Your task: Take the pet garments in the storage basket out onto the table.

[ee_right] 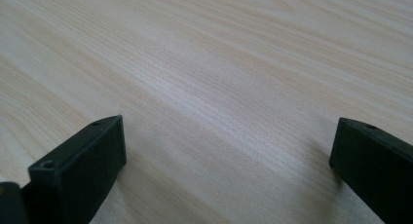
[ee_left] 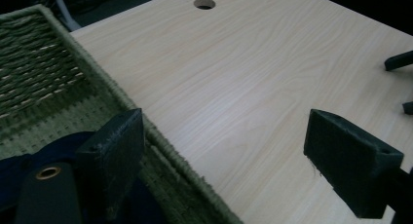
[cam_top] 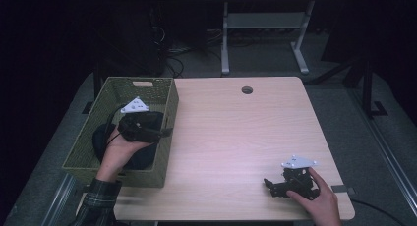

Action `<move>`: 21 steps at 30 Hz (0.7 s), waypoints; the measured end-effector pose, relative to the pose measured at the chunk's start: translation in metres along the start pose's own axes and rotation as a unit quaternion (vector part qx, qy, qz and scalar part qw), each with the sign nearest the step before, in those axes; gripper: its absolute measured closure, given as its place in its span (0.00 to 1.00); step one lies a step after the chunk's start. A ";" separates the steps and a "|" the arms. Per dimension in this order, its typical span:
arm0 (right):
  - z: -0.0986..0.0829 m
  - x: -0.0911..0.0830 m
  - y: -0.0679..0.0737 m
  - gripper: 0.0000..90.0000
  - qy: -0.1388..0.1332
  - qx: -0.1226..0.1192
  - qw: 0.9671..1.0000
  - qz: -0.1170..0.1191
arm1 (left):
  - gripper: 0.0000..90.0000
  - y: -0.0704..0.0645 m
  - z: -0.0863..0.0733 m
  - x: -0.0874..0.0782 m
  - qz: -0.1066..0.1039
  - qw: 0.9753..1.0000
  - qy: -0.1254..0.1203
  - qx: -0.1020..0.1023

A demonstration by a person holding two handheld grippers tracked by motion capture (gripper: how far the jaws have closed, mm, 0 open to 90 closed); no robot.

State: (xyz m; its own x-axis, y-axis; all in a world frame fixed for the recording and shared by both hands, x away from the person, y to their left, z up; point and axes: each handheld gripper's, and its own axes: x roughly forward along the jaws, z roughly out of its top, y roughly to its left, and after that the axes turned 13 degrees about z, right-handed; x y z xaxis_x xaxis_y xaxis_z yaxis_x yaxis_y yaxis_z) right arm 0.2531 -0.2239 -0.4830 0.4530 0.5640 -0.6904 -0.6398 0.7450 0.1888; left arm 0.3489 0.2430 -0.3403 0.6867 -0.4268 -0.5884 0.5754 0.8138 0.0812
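Jaws spread wide on the left gripper (cam_top: 166, 132), hanging over the basket (cam_top: 164, 96) rim with dark cloth (ee_left: 19, 160) lying inside just below. Right gripper (cam_top: 268, 184) rests low on the table (cam_top: 236, 137), jaws apart, nothing between them. Risk, I'd say: one left jaw catches the woven rim and drags the basket.

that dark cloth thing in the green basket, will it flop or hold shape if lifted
The dark cloth will probably flop: it lies slumped in the woven basket. Probably light, being thin. The brass eyelet suggests a strap that may dangle and snag the rim.
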 end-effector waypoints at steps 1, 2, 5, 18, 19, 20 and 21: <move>0.000 0.000 0.000 0.00 0.000 0.000 1.000 0.000 | 0.16 0.003 -0.001 -0.001 0.004 1.000 0.001 -0.001; 0.000 0.000 0.000 0.00 0.000 0.000 1.000 0.000 | 0.16 0.003 -0.001 -0.001 0.004 1.000 0.001 -0.001; 0.000 0.000 0.000 0.00 0.000 0.000 1.000 0.000 | 0.16 0.008 -0.003 -0.002 0.011 1.000 0.002 -0.004; 0.000 0.000 0.000 0.00 0.000 0.000 1.000 0.000 | 0.16 0.037 -0.019 -0.006 0.051 0.998 0.020 -0.018; 0.000 0.000 0.000 0.00 0.000 0.000 1.000 0.000 | 0.16 0.039 -0.021 -0.005 0.052 0.998 0.021 -0.023; 0.000 0.000 0.000 0.00 0.000 -0.001 1.000 0.000 | 0.16 0.044 -0.024 -0.004 0.052 0.998 0.028 -0.021; 0.000 0.000 0.000 0.00 0.000 0.000 1.000 0.000 | 0.16 0.046 -0.026 -0.003 0.055 0.998 0.029 -0.025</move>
State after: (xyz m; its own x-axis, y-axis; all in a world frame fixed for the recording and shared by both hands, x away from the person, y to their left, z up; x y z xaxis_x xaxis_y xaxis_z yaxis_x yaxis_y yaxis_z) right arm 0.2531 -0.2240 -0.4830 0.4527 0.5642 -0.6904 -0.6403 0.7446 0.1886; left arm 0.3614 0.2917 -0.3555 0.7160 -0.3119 -0.6246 0.4747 0.8735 0.1079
